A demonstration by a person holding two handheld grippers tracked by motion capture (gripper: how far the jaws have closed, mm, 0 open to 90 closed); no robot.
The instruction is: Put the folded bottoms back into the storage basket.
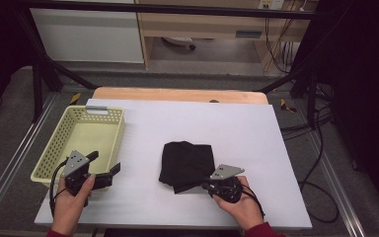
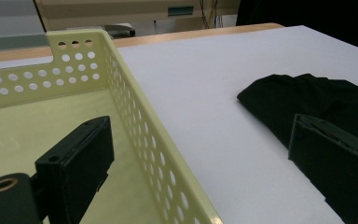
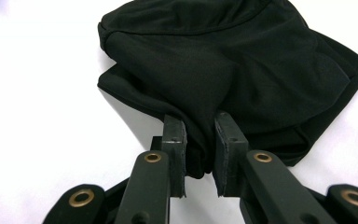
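- Right gripper (image 3: pixel 199 156): jaws pinching near edge of black cloth (image 3: pixel 242 60).
- White table (image 1: pixel 237 128): cloth folded, lying at its middle, right of basket.
- Yellow basket (image 1: pixel 109 136): at cloth's left, on table's left edge.
- Left gripper (image 1: pixel 105 163): jaws spread wide over basket's near right corner, apart from cloth.

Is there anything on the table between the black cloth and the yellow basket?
Nothing visible. Bare white table lies between the black cloth, pinched by the right claw, and the yellow basket; only the basket's perforated wall must be cleared.
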